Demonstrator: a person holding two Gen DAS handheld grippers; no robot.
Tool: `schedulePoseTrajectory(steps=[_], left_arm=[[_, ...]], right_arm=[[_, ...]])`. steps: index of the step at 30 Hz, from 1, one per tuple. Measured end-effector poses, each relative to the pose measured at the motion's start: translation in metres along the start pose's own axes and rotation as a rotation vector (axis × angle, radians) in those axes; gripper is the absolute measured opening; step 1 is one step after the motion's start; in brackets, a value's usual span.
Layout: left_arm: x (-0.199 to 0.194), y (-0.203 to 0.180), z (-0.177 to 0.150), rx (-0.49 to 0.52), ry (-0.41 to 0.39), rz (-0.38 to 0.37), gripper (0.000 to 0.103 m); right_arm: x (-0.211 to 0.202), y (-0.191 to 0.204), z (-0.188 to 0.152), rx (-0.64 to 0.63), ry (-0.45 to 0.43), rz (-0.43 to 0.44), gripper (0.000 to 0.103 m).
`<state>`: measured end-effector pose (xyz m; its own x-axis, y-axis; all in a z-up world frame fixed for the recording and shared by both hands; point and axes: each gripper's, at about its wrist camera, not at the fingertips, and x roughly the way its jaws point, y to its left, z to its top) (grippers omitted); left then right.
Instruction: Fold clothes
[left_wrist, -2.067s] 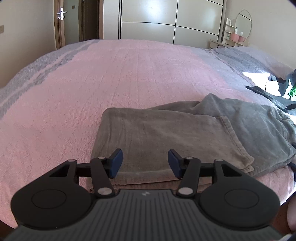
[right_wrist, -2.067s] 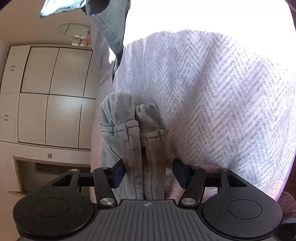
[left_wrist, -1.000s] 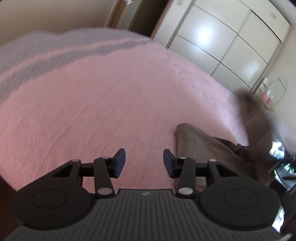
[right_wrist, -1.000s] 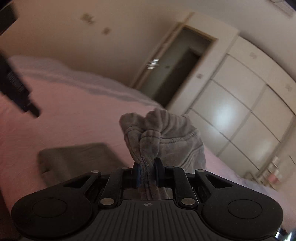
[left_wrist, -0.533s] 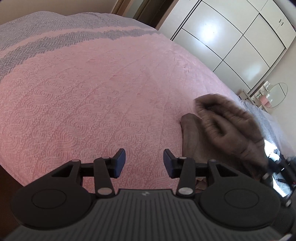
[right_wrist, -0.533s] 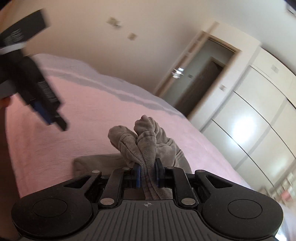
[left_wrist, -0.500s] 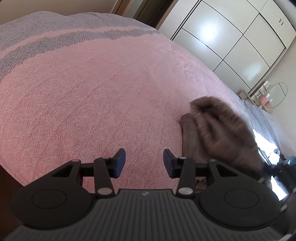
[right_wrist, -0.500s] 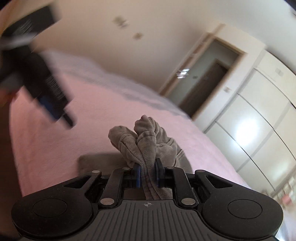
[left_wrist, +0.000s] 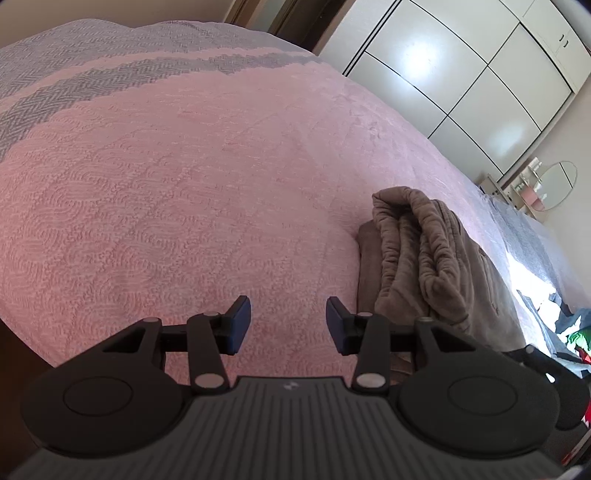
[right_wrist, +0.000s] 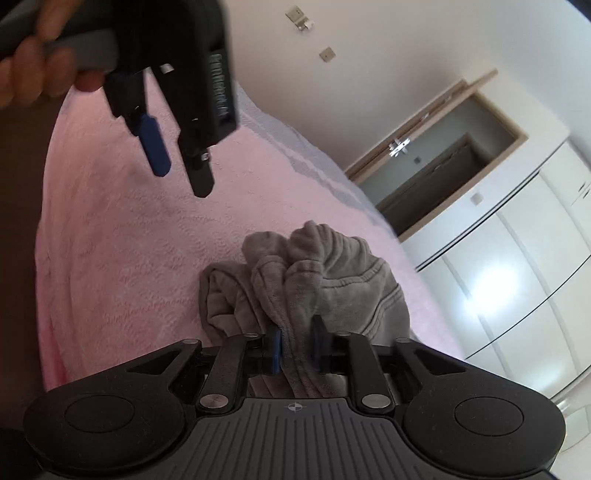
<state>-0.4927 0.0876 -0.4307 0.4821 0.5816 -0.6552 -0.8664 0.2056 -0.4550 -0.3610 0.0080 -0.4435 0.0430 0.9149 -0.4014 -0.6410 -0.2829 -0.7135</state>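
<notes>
Grey sweatpants (left_wrist: 428, 266) lie folded over on the pink bedspread (left_wrist: 184, 184), at the right of the left wrist view. My left gripper (left_wrist: 288, 325) hovers open over bare bedspread, just left of the pants, with nothing between its fingers. In the right wrist view my right gripper (right_wrist: 295, 347) is shut on a bunched fold of the grey sweatpants (right_wrist: 310, 273), which rests on the folded pile. The left gripper (right_wrist: 177, 162) shows at upper left of that view, held by a hand (right_wrist: 40, 66).
White wardrobe doors (left_wrist: 461, 85) stand beyond the bed. A round mirror (left_wrist: 557, 184) and small dresser sit at far right. Dark and green items (left_wrist: 569, 328) lie on the sunlit right side of the bed. A doorway (right_wrist: 443, 166) is behind.
My right gripper shut on the waistband end, carried it over and laid it on the pile. My left gripper swung left off the pants, staying open.
</notes>
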Motion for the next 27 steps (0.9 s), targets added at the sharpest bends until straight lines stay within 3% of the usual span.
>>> schedulePoseTrajectory(steps=[1,2,3,4,5,8,11,13,17,20,23,25,27], left_arm=[[0.0,-0.001,0.0,0.0,0.002,0.003,0.039],[-0.001,-0.002,0.001,-0.002,0.002,0.001,0.039],[-0.001,-0.003,0.001,-0.005,0.002,-0.003,0.039],[-0.003,-0.006,0.001,-0.008,0.002,-0.013,0.039],[-0.004,-0.008,0.002,-0.009,0.0,-0.028,0.039],[-0.009,-0.017,0.005,-0.023,0.004,-0.101,0.039],[-0.009,-0.024,0.006,-0.078,0.026,-0.207,0.045],[-0.004,-0.026,0.006,-0.143,0.047,-0.281,0.046],[0.009,-0.035,0.009,-0.159,0.06,-0.305,0.051],[0.019,-0.043,0.012,-0.17,0.069,-0.323,0.052],[0.029,-0.052,0.013,-0.151,0.075,-0.316,0.055],[0.034,-0.055,0.011,-0.129,0.079,-0.285,0.059],[0.037,-0.055,0.011,-0.128,0.079,-0.264,0.052]], right_arm=[[0.002,-0.001,0.0,-0.009,0.004,-0.002,0.029],[0.002,-0.001,0.0,-0.018,0.006,-0.002,0.039],[0.002,-0.004,0.0,-0.023,0.008,0.01,0.056],[0.001,-0.007,0.0,-0.024,0.003,0.017,0.094],[-0.003,-0.011,-0.002,-0.016,-0.024,0.012,0.102],[-0.013,-0.026,-0.012,0.069,-0.026,0.004,0.102],[-0.029,-0.052,-0.035,0.312,0.05,-0.016,0.102],[-0.048,-0.08,-0.065,0.57,0.098,-0.024,0.102],[-0.072,-0.142,-0.132,1.235,0.105,-0.008,0.101],[-0.073,-0.164,-0.192,1.738,0.08,0.049,0.101],[-0.056,-0.164,-0.223,2.037,0.037,0.109,0.101],[-0.041,-0.163,-0.231,2.122,0.039,0.14,0.092],[-0.025,-0.161,-0.23,2.132,0.062,0.163,0.076]])
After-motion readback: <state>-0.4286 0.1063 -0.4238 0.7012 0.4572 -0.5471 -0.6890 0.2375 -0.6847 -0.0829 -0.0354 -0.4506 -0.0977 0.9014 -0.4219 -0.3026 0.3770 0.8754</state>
